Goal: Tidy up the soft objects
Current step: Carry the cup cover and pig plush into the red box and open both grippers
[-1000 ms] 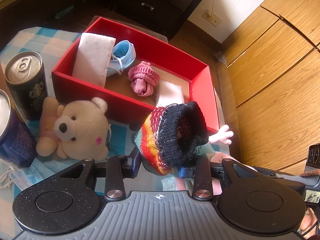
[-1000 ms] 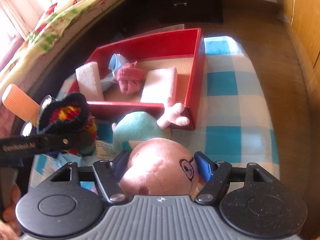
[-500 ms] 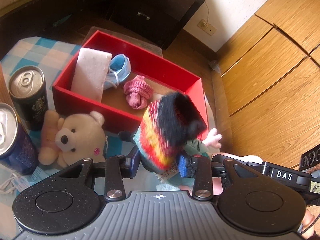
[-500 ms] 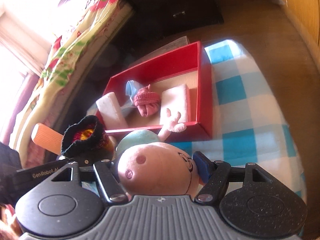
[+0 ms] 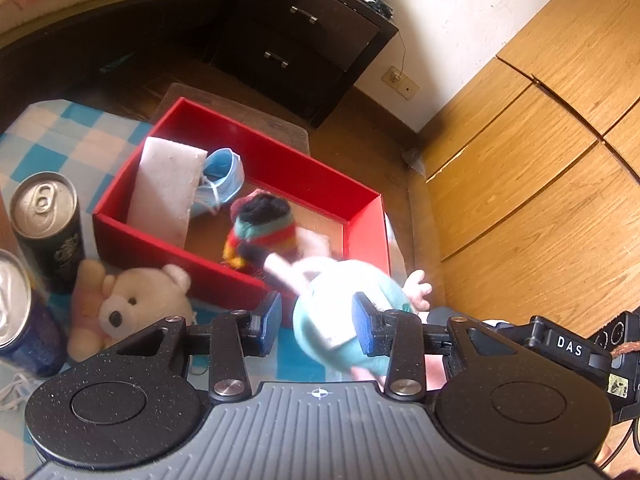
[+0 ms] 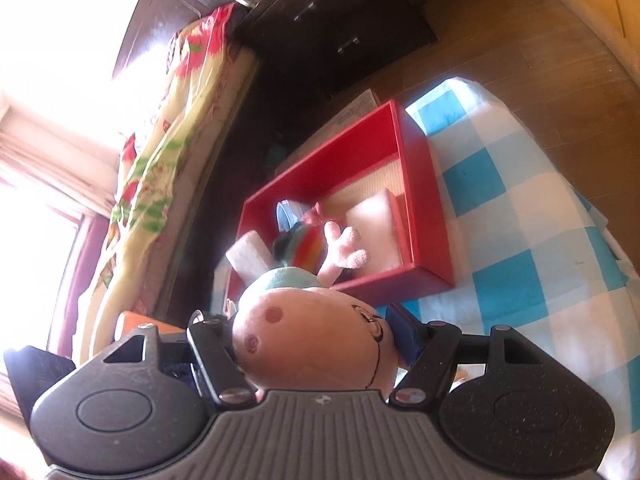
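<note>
A striped knitted hat lies blurred inside the red box, apart from my left gripper, which is open and grips nothing. The right wrist view shows the hat in the box too. My right gripper is shut on the pink head of a plush pig. The pig's pale-blue body hangs before the box's near wall and shows between the left fingers. A cream teddy bear lies on the checked cloth outside the box.
The box also holds a white foam block, a blue face mask and a white pad. Two drink cans stand left of the bear. A dark nightstand, wooden cabinets and a bed surround the table.
The left gripper let go of the knitted hat, which now lies in the red box. The right gripper rolled and carried the pig up toward the box's near wall.
</note>
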`<state>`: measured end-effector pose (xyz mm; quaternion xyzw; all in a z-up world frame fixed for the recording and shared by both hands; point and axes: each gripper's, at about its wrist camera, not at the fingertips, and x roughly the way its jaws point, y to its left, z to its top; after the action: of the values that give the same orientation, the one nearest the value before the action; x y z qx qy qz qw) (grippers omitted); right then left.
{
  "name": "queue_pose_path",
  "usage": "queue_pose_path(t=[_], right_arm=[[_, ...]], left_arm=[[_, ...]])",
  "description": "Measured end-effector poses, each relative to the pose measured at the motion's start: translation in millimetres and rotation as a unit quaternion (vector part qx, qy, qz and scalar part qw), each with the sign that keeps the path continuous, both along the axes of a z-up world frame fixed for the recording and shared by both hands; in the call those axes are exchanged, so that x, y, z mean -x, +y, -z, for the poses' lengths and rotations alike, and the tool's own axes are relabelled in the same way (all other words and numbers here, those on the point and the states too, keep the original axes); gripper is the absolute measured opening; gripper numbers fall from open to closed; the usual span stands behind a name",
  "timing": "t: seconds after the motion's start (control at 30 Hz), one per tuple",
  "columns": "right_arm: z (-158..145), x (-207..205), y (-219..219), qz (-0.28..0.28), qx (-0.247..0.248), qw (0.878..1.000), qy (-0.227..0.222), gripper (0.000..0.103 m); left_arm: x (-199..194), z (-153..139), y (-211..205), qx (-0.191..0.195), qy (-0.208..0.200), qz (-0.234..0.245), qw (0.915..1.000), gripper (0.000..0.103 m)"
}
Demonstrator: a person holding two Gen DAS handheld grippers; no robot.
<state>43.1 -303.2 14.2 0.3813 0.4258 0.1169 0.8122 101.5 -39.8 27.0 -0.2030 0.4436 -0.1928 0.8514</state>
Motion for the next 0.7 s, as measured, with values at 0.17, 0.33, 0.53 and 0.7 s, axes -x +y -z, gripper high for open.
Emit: queue_pose_path(t=[0.17,0.33,0.53,0.7], right_arm=[[-4,-4,-10,0.042,-0.018,0.999,-0.012,0.047],[-17,-11,-12,0.070,-0.032,0.996,-0.034,0.047],[-33,-18,6,0.079,-0.014,0.995,-0.063,0.047],[-41,-29,19,0.091,0.037,0.991,-0.086,0.047]], left_arm=[[-5,-4,1,0.016,-0.007,-0.013,0.9998,0.039],[-4,-16,0,0.005,-0.034,-0.021,0.9992,0.039],[-10,-20,-1,-0.002,-0.043,-0.036,0.9984,0.039],[-17,-19,-5,-0.016,-0.051,-0.045,0.9976,0.039]])
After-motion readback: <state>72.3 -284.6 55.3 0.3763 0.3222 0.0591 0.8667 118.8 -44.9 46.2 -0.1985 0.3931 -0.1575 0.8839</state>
